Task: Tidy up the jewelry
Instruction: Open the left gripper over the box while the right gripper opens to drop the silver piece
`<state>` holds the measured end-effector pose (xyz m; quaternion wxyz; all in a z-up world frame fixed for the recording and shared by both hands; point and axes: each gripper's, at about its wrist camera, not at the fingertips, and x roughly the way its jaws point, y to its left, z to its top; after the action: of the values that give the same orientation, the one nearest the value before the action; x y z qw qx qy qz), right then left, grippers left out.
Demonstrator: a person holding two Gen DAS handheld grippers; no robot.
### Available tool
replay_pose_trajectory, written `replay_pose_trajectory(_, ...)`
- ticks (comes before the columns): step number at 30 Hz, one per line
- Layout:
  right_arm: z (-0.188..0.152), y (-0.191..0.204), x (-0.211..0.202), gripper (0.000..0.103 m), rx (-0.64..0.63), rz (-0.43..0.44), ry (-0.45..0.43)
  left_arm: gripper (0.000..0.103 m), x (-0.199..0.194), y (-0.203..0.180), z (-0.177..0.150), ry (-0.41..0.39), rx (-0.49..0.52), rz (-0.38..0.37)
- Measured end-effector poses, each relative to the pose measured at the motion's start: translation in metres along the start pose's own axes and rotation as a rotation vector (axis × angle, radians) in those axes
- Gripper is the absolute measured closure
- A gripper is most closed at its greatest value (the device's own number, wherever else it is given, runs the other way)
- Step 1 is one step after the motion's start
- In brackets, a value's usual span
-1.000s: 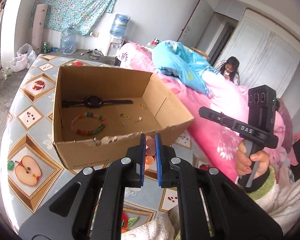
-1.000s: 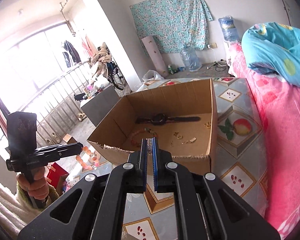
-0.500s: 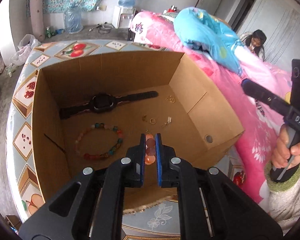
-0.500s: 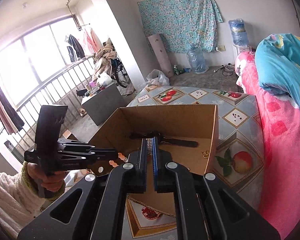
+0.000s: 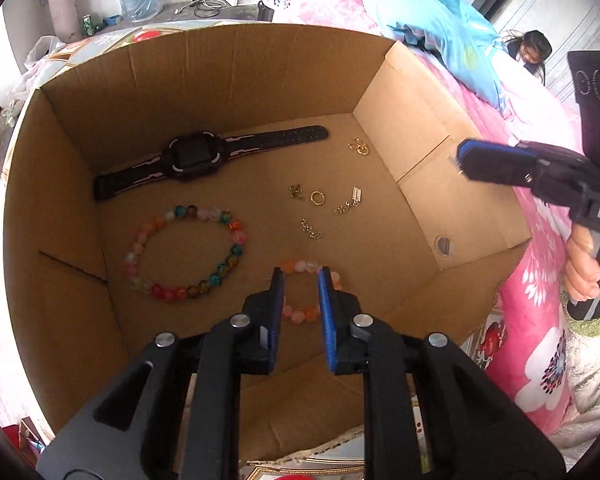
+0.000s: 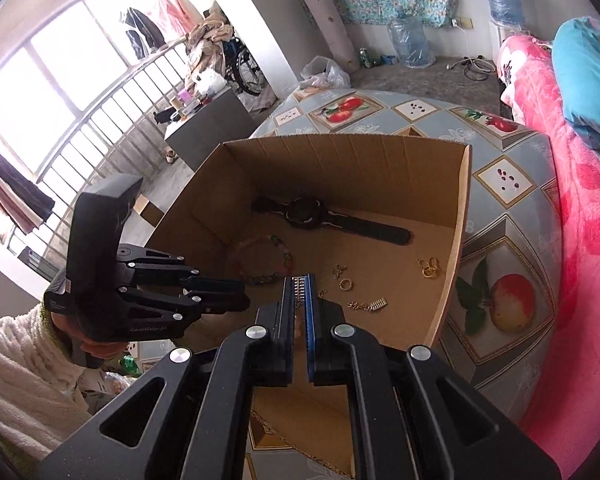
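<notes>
The left gripper (image 5: 300,280) has dropped over the rim and down into the cardboard box (image 5: 228,76) since a second ago, and its fingers, pressed together on a pink-and-orange bead bracelet (image 5: 300,266) half a second back, now stand apart. The bracelet lies on the box floor right between and just beyond the blue pads, so I judge it has just been let go; whether a pad still brushes a bead I cannot tell.

Going outward from there, at ten o'clock of the gripper lies a multicoloured bead bracelet (image 5: 184,252), laid out in a ring. At twelve to one o'clock sit the small gold pieces: a short chain (image 5: 312,230), a ring (image 5: 317,197), a butterfly charm (image 5: 297,191), and a chain with a little bar (image 5: 350,202). Farther still, a pair of gold hoops (image 5: 358,147) rests near the far right corner, and a black watch (image 5: 196,156) stretches along the back wall.

The right gripper (image 6: 299,280) hovers above the near rim at three o'clock, its fingers nearly together on a small coiled metal piece (image 6: 299,289), perhaps a spring clip or brooch.

So most of the jewelry looks gathered already; that one held piece remains to be set down. The patterned surface (image 6: 500,184) around the box shows no other loose pieces that I can see.
</notes>
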<state>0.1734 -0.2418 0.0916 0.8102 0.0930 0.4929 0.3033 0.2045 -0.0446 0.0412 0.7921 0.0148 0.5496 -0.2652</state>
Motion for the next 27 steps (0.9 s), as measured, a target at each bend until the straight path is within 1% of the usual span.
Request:
replay_pose_trajectory(3,0.009,0.010,0.018,0.098,-0.040,-0.020,0.111,0.086,-0.020,0.002,-0.004,-0.084,-0.006,0.003)
replay_pose_trajectory(6,0.022,0.018,0.037,0.098,-0.074,-0.048,0.193,0.085,-0.048,0.007,-0.013,-0.204,-0.028,0.024)
replay_pose_trajectory(8,0.033,0.022,0.052,0.098,-0.081,-0.058,0.247,0.079,-0.066,0.012,-0.020,-0.276,-0.044,0.048)
replay_pose_trajectory(10,0.044,0.026,0.069,0.098,-0.079,-0.066,0.292,0.076,-0.081,0.017,-0.028,-0.339,-0.062,0.091)
replay_pose_trajectory(11,0.049,0.028,0.079,0.098,-0.077,-0.071,0.316,0.072,-0.088,0.019,-0.032,-0.366,-0.070,0.121)
replay_pose_trajectory(13,0.059,0.032,0.098,0.098,-0.074,-0.087,0.361,0.069,-0.099,0.023,-0.040,-0.411,-0.083,0.177)
replay_pose_trajectory(17,0.067,0.032,0.137,0.098,-0.076,-0.163,0.449,0.061,-0.112,0.033,-0.054,-0.440,-0.110,0.233)
replay_pose_trajectory(20,0.066,0.029,0.159,0.098,-0.078,-0.210,0.497,0.059,-0.114,0.040,-0.062,-0.439,-0.131,0.243)
replay_pose_trajectory(22,0.064,0.027,0.168,0.098,-0.065,-0.212,0.521,0.058,-0.114,0.044,-0.068,-0.437,-0.152,0.236)
replay_pose_trajectory(24,0.064,0.027,0.170,0.097,-0.064,-0.223,0.520,0.057,-0.109,0.047,-0.074,-0.430,-0.176,0.224)
replay_pose_trajectory(27,0.066,0.029,0.161,0.096,-0.051,-0.209,0.497,0.057,-0.104,0.050,-0.080,-0.417,-0.200,0.206)
